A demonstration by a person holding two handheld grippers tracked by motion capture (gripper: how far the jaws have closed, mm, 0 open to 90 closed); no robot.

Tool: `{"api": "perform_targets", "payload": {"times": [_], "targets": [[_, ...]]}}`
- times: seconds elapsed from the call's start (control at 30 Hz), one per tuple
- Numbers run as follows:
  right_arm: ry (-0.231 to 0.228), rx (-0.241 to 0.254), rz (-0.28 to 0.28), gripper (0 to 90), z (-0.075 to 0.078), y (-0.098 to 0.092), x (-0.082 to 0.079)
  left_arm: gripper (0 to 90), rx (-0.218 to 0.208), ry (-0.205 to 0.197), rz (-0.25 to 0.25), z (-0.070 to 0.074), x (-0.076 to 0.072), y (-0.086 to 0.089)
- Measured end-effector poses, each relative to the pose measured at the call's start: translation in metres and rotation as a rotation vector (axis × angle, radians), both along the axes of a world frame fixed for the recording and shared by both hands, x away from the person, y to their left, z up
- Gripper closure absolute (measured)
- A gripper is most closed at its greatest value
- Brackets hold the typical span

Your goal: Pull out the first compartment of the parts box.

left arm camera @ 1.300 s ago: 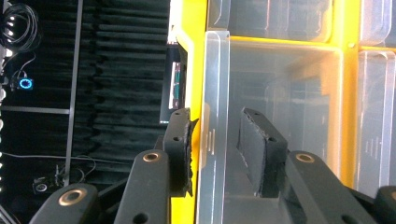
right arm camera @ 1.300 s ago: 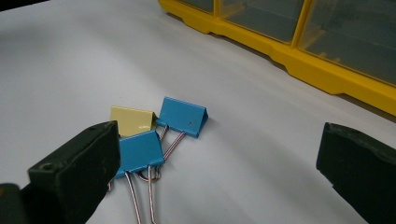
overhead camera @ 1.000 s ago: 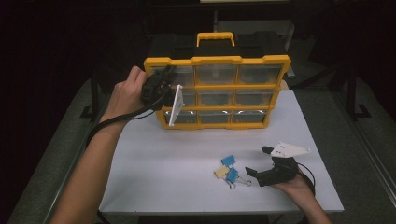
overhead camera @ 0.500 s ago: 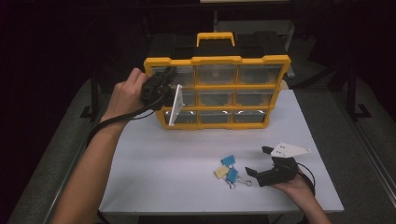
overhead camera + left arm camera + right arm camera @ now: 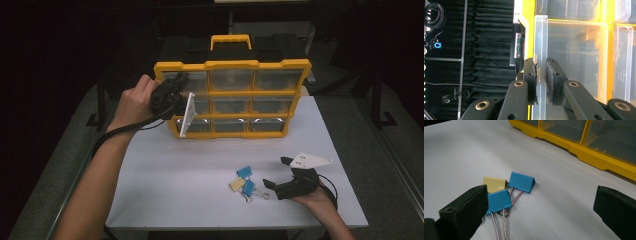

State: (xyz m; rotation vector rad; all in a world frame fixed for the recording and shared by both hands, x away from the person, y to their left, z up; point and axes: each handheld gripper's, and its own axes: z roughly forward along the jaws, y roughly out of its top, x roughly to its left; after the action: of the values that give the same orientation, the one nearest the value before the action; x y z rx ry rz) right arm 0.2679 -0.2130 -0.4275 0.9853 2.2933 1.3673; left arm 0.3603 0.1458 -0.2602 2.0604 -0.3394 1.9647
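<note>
A yellow organiser (image 5: 232, 64) with clear drawers stands upright at the back of the white table (image 5: 175, 165). My left gripper (image 5: 180, 92) reaches its left column from the side. In the left gripper view, the left gripper (image 5: 541, 62) is shut on the clear handle tab (image 5: 540, 37) of a drawer, with a pad pressing each face. Two blue binder clips (image 5: 244, 172) (image 5: 248, 187) and a yellow one (image 5: 236, 184) lie at the front right. My right gripper (image 5: 275, 171) rests just right of them, open; its jaws frame the blue clips (image 5: 522, 181) (image 5: 499, 201) and the yellow clip (image 5: 494, 184) without touching.
A black case (image 5: 200, 47) stands behind the organiser. Dark floor and metal stand legs (image 5: 101, 100) surround the table. The organiser's yellow bottom rail (image 5: 599, 157) runs across the far side of the right gripper view.
</note>
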Motion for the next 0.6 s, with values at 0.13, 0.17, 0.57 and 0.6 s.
{"api": "perform_targets", "payload": {"times": [0.13, 0.17, 0.57, 0.6], "targets": [[-0.001, 0.0, 0.0, 0.0, 0.0, 0.0, 0.0, 79.7, 0.0, 0.0, -0.004, 0.0, -0.003, 0.0], [-0.002, 0.001, -0.001, 0.0, 0.0, 0.0, 0.0, 79.7, 0.001, 0.001, -0.005, 0.0, -0.004, 0.001], [0.0, 0.002, -0.003, 0.0, 0.0, 0.001, 0.0, 79.8, 0.001, -0.012, -0.025, -0.001, -0.018, 0.003], [0.0, 0.002, -0.002, 0.0, 0.0, 0.001, 0.0, 79.8, 0.001, -0.012, -0.027, -0.001, -0.019, 0.003]]}}
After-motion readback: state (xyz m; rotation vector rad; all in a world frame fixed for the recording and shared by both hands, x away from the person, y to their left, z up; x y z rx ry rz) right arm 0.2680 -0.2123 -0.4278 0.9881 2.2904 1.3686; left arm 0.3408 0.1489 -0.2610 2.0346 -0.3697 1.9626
